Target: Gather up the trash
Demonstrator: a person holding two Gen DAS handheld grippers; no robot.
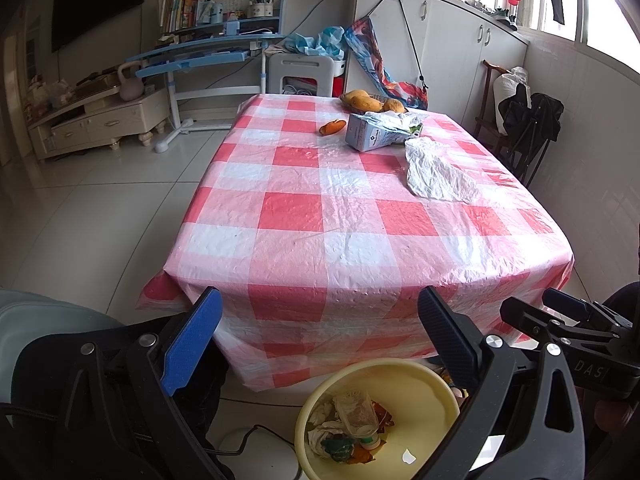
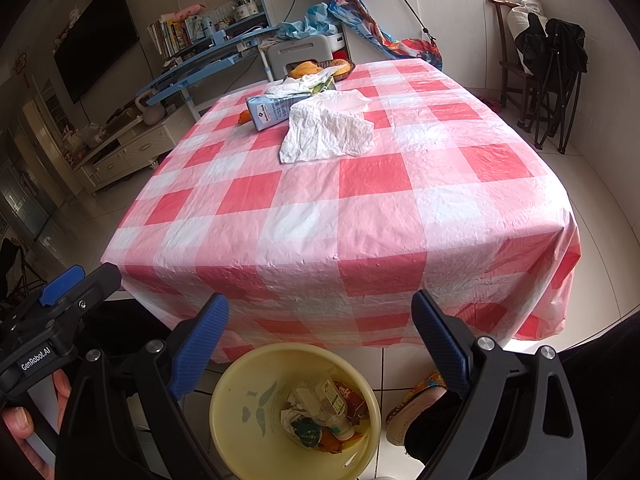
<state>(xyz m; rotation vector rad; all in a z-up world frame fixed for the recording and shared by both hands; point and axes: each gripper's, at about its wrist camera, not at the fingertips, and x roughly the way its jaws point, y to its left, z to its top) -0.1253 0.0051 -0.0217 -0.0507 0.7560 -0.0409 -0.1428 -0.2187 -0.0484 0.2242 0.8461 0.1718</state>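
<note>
A yellow bin (image 1: 436,396) stands on the floor below the table's near edge; it holds a clear plastic bottle (image 1: 358,412), crumpled tissues and wrappers. It also shows in the right wrist view (image 2: 236,400). On the far part of the table lie a crumpled white plastic bag (image 1: 436,172) (image 2: 328,128), a blue carton on its side (image 1: 372,134) (image 2: 272,110) and an orange peel piece (image 1: 333,127). My left gripper (image 1: 320,344) is open and empty above the bin. My right gripper (image 2: 320,344) is open and empty above the bin.
The table has a red-and-white checked cloth (image 1: 320,208). A basket of yellow fruit (image 1: 372,101) stands at its far edge. A desk, a TV cabinet (image 1: 100,120), white cupboards and a chair (image 1: 520,120) stand around it. A foot in a slipper (image 2: 416,404) is right of the bin.
</note>
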